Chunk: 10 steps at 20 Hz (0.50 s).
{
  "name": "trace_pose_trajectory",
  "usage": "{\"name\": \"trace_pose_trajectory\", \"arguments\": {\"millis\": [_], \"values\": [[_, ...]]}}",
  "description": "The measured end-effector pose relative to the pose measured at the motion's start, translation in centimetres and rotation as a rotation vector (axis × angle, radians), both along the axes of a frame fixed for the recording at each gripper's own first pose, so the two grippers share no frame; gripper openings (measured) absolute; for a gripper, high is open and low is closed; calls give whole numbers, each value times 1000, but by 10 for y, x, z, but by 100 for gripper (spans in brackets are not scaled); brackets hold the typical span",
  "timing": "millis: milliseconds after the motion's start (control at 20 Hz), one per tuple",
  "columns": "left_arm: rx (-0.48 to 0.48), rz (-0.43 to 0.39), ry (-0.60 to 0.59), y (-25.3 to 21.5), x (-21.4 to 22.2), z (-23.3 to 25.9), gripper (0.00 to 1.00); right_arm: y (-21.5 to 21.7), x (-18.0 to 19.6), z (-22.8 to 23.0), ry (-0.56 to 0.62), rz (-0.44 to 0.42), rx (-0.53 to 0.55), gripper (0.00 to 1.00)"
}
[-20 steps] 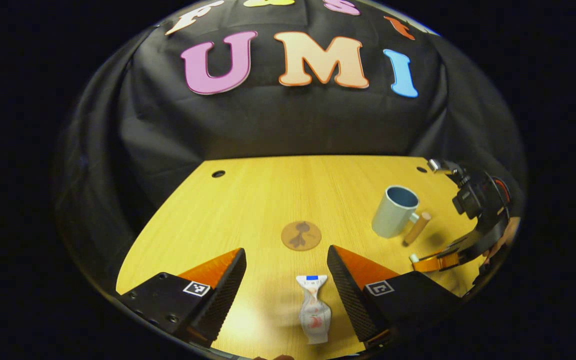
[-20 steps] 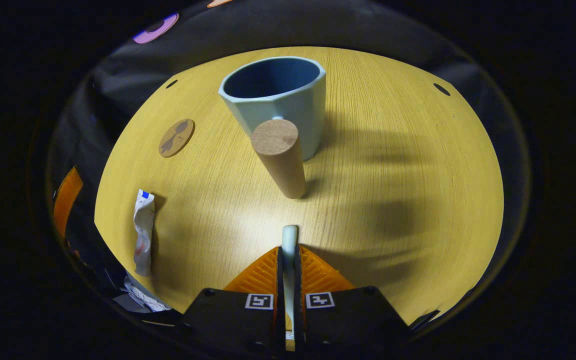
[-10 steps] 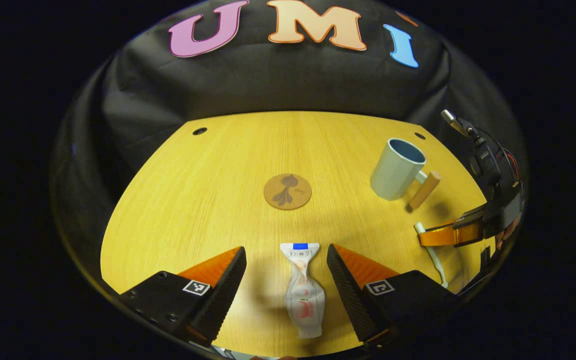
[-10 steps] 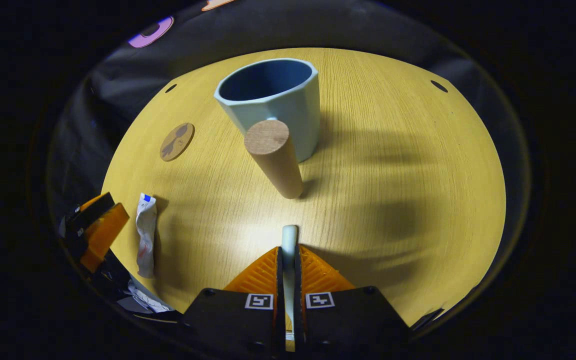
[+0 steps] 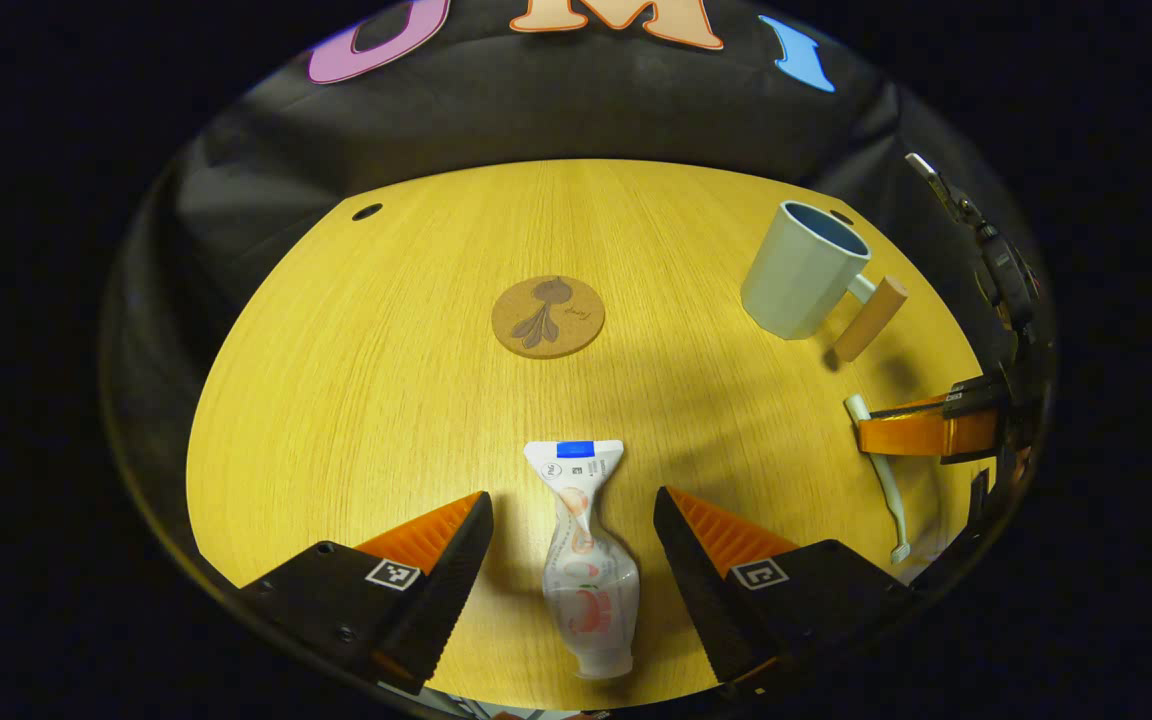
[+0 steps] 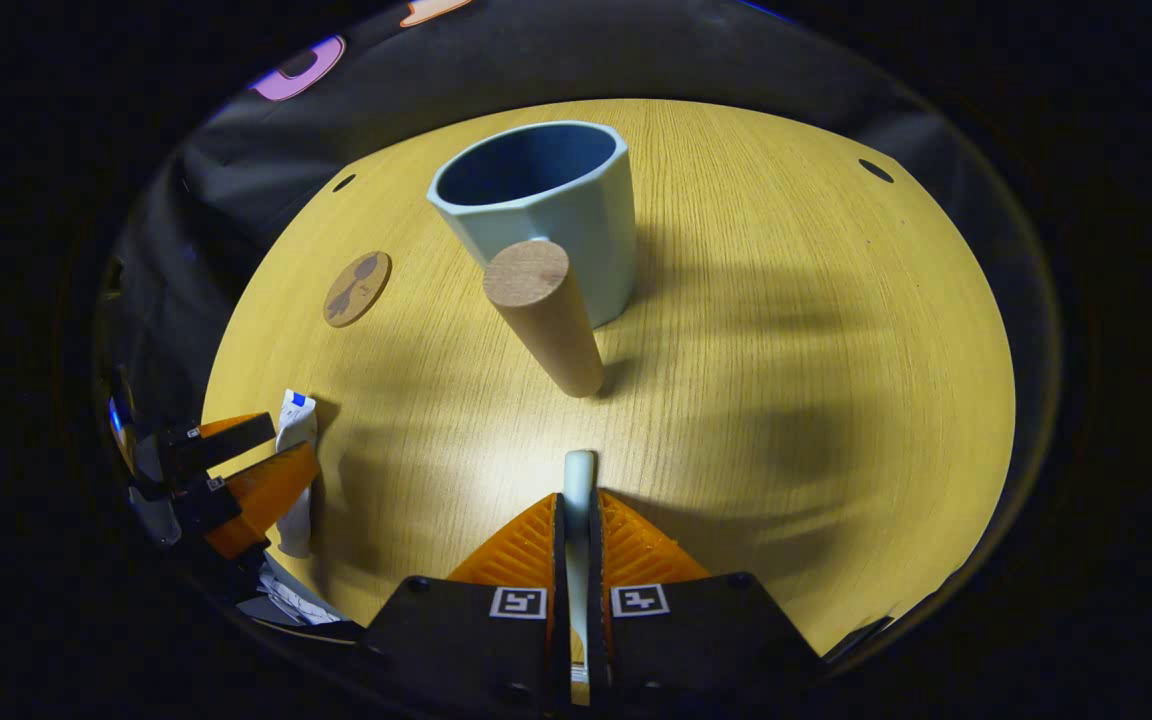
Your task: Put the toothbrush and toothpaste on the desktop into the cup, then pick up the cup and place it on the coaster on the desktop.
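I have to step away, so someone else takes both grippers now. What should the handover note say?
Left gripper: open, straddling the toothpaste, which lies flat on the desktop.
Right gripper: shut on the toothbrush, facing the cup.
Cup stands upright and empty, off the coaster.
Done: toothbrush gripped.
Left: toothbrush into the cup, grasp the toothpaste and put it in, then set the cup on the coaster.
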<state>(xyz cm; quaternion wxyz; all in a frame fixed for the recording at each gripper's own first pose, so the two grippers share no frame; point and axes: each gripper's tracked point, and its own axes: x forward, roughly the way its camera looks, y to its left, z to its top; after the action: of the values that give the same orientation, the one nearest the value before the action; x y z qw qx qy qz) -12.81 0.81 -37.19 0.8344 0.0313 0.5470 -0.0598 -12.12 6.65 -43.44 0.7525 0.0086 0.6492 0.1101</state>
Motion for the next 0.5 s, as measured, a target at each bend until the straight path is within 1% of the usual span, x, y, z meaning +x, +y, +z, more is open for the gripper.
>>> {"name": "trace_pose_trajectory", "arguments": {"millis": [200,350,450,500], "values": [[9,9,34,-2,-4,-9,96,1,0,0,4,-17,31,9],[7,1,36,-3,0,-9,94,1,0,0,1,-10,36,10],[5,-23,50,-4,-2,-9,88,2,1,0,-6,-2,41,9],[4,-38,57,-6,-2,-10,77,2,2,0,-9,0,40,9]]}}
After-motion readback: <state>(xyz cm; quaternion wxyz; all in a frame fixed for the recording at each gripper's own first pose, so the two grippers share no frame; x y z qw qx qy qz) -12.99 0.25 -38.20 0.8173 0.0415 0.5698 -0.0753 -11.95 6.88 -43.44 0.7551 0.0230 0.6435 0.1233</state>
